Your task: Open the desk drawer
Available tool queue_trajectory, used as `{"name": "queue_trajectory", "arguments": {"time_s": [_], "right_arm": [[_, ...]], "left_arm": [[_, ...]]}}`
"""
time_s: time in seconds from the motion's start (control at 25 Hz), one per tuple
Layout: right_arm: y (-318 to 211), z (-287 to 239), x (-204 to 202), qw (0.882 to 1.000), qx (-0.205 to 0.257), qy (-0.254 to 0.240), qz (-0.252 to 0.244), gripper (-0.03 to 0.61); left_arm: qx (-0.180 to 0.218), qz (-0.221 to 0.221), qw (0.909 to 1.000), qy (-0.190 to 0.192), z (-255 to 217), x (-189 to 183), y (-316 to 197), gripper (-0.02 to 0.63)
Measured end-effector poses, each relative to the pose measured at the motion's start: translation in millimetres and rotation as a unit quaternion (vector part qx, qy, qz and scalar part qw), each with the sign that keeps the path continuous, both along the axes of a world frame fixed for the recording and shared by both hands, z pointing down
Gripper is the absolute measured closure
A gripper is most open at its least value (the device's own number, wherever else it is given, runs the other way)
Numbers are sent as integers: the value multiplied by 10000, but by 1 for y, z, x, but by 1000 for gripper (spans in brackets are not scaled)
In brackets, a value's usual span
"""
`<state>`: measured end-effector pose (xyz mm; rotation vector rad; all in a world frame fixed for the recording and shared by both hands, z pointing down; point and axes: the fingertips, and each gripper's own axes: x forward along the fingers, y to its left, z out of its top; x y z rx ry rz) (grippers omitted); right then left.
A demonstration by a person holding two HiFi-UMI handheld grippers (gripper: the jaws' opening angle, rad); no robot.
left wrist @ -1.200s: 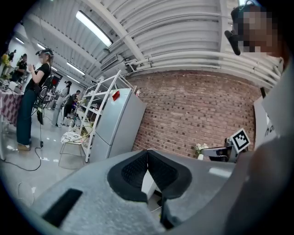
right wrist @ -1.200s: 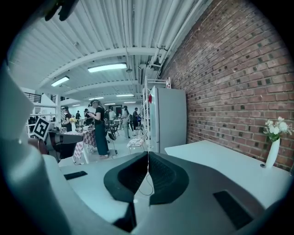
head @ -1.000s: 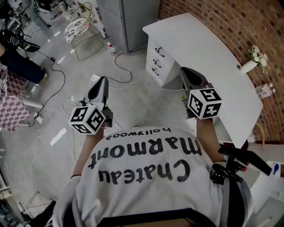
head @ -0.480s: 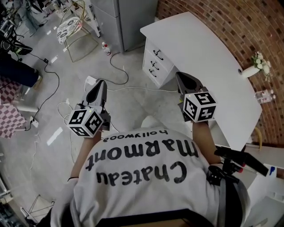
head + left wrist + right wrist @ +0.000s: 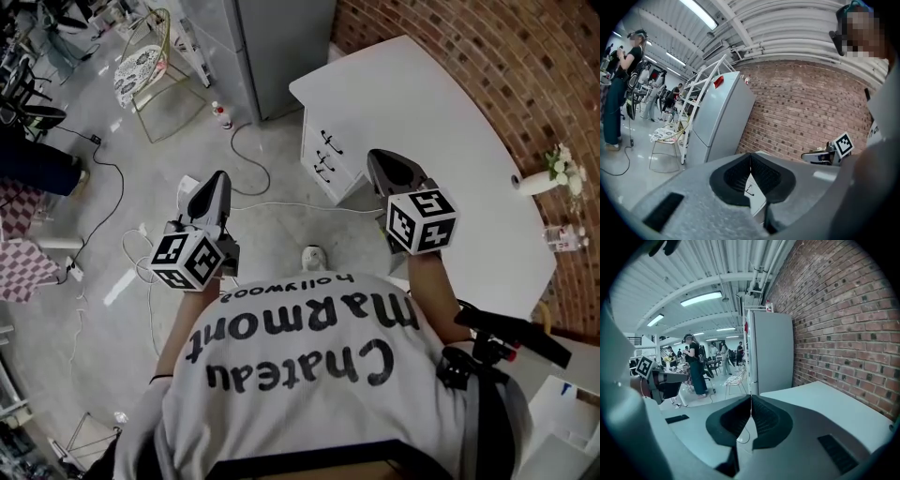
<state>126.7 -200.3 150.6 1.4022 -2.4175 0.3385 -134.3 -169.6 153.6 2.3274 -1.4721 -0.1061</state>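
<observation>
Grey floor (image 5: 281, 234), brick wall (image 5: 450, 37), white desk (image 5: 422, 112), drawers (image 5: 323, 155) closed

This is a large open hall of the lab or workshop kind, with one corner dressed like a home office. There a white desk (image 5: 441, 122) with a vase of flowers (image 5: 536, 181) stands along a brick wall (image 5: 469, 52), a tall grey fridge (image 5: 281, 47) beside it and a wire chair (image 5: 141, 67) farther off. The working side shows in the bare polished floor (image 5: 281, 220) strewn with loose cables (image 5: 233, 142), the exposed pipes (image 5: 761, 261) and strip lights (image 5: 701, 298) under a ribbed ceiling, and several people (image 5: 695, 363) standing among tables and equipment in the background.
</observation>
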Motion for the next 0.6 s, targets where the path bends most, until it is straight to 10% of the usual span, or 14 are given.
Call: {"name": "queue_trajectory", "arguments": {"time_s": [0.6], "right_arm": [[-88,30,14,9982,-319,11,-502,563]], "left_arm": [[-33,-202,9998,11,11,38,-84,598]]}}
